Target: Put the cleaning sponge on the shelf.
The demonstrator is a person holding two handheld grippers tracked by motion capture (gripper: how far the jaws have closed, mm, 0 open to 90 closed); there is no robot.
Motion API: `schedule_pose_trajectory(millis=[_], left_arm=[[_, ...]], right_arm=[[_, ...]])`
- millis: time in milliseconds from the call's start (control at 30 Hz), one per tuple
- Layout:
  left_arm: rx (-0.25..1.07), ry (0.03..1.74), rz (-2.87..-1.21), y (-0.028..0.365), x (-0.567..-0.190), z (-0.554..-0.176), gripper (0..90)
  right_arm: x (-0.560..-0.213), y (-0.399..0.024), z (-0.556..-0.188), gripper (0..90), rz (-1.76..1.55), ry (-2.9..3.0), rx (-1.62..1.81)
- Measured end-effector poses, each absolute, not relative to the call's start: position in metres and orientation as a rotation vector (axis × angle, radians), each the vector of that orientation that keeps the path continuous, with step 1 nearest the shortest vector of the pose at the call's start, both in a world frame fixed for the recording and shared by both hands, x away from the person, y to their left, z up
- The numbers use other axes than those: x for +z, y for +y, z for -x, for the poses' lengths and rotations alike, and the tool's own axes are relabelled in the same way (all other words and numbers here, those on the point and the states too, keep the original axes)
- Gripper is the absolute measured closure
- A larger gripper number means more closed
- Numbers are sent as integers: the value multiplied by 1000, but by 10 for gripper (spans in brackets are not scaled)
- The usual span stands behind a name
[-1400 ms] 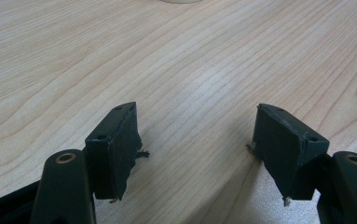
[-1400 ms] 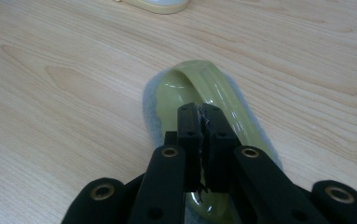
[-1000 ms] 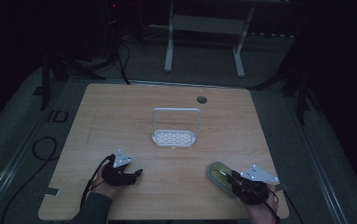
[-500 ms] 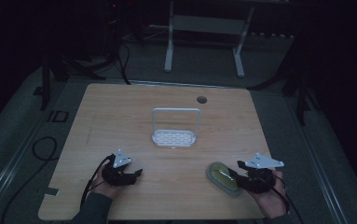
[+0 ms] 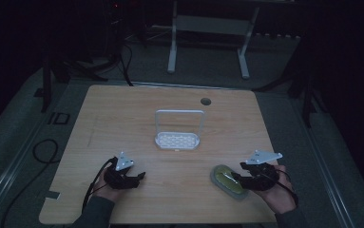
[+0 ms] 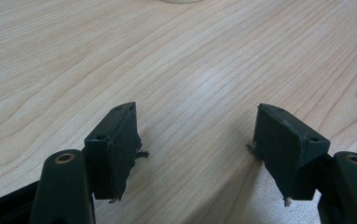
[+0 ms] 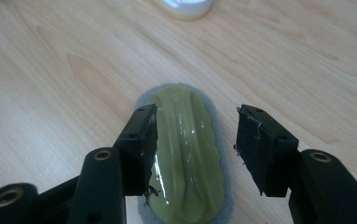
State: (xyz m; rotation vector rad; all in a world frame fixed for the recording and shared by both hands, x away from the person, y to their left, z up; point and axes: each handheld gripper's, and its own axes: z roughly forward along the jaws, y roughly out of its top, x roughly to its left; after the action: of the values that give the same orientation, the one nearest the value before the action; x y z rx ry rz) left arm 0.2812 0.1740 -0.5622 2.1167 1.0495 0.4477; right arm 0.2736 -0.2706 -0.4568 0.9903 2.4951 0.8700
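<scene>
One wooden bench fills the middle of a dark room, with a pale metal frame on the grey floor beyond it. On the bench stand one white rack with an upright handle, one green scrubbing pad and two grippers. The right gripper has just been opening; its jaws stand apart, the pad lying flat beneath and between them, untouched. The left gripper rests well apart, jaws apart and empty.

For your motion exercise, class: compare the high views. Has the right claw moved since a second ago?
Yes. The right claw has backed off toward the table's right edge, its jaws just opening, leaving the green sponge lying free.
</scene>
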Motion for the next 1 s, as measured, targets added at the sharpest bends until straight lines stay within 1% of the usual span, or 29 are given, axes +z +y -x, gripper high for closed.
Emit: schedule_pose_trajectory(millis=[367, 1000], left_arm=[[448, 1050, -2116, 174, -562, -281, 313], [448, 1050, -2116, 174, -562, -281, 313]], right_arm=[[-455, -263, -283, 477, -956, 2591, 775], [-457, -249, -301, 512, -921, 2714, 631]])
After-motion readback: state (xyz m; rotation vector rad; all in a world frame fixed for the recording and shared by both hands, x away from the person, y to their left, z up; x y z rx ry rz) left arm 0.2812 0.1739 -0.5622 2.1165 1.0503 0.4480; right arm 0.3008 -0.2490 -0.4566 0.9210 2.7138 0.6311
